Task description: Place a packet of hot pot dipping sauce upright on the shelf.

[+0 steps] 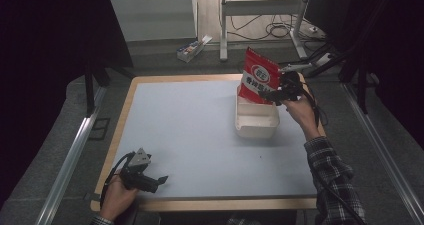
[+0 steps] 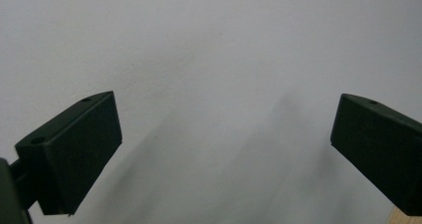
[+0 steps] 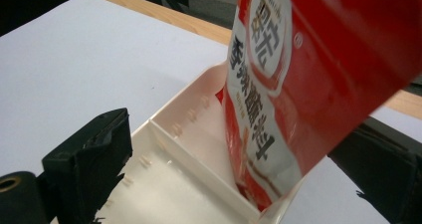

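A pale grey-blue table (image 1: 200, 135) with a light wooden edge is set in a dim room, flanked by dark curtains and metal floor rails. Behind it, white desk legs (image 1: 262, 15) and loose cables are seen on the floor, with a small carton (image 1: 192, 48) lying nearby.

Near the table's far right corner stands a white plastic bin (image 1: 256, 120), rectangular with rounded corners; in the right gripper view a low divider and small moulded ribs are visible on its inner wall (image 3: 184, 129). A glossy red snack bag (image 1: 259, 76), printed with a white oval logo and dark characters, is held tilted with its lower end inside the bin's far compartment. The right gripper (image 1: 280, 91) is placed against the bag's right edge; whether it is clenched on the bag cannot be told, since the bag's bulk hides the contact. The bag's top is cut off in that view.

The left gripper (image 1: 161, 179) rests at the near left edge, released, with 2 jaws spread wide over bare table.
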Demonstrator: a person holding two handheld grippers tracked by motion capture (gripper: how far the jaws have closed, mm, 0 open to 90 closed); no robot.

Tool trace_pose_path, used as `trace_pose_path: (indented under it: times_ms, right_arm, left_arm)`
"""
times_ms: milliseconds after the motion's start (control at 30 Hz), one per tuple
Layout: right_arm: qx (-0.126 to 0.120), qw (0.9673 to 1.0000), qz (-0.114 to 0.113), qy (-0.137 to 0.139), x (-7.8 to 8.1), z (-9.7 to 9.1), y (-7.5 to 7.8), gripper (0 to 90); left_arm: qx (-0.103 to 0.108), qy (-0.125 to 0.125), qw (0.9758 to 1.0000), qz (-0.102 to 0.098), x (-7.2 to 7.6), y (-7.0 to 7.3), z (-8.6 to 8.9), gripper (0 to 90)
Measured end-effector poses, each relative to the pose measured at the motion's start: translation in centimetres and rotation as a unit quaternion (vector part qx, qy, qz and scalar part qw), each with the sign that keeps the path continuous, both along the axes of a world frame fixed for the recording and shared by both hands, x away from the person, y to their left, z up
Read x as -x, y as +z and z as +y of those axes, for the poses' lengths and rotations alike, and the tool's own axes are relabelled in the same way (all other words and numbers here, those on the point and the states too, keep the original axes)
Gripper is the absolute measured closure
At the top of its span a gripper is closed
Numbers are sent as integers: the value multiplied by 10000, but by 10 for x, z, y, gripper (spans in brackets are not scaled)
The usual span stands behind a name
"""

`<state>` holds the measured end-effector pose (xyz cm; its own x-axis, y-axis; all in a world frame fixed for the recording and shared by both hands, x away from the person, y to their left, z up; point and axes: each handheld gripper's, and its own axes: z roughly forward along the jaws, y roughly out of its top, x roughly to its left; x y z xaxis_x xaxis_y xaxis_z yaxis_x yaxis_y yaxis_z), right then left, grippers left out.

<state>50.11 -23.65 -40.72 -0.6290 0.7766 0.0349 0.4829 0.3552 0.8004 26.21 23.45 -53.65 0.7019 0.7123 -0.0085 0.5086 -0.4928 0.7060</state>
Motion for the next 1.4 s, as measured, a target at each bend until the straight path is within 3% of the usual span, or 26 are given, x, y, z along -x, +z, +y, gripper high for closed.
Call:
trace_pose_path:
  times_ms: [400, 700, 1400]
  right_arm:
    - [186, 9998, 60, 105, 25, -1, -9, 36]
    - [172, 9991, 114, 361, 50, -5, -9, 12]
    - [277, 9962, 19, 830, 120, -4, -10, 12]
  left_arm:
    - [-94, -56, 9999, 6, 1, -1, -3, 0]
    - [-113, -55, 9999, 2, 1, -1, -3, 0]
    - [-206, -97, 9997, -17, 1, -1, -5, 1]
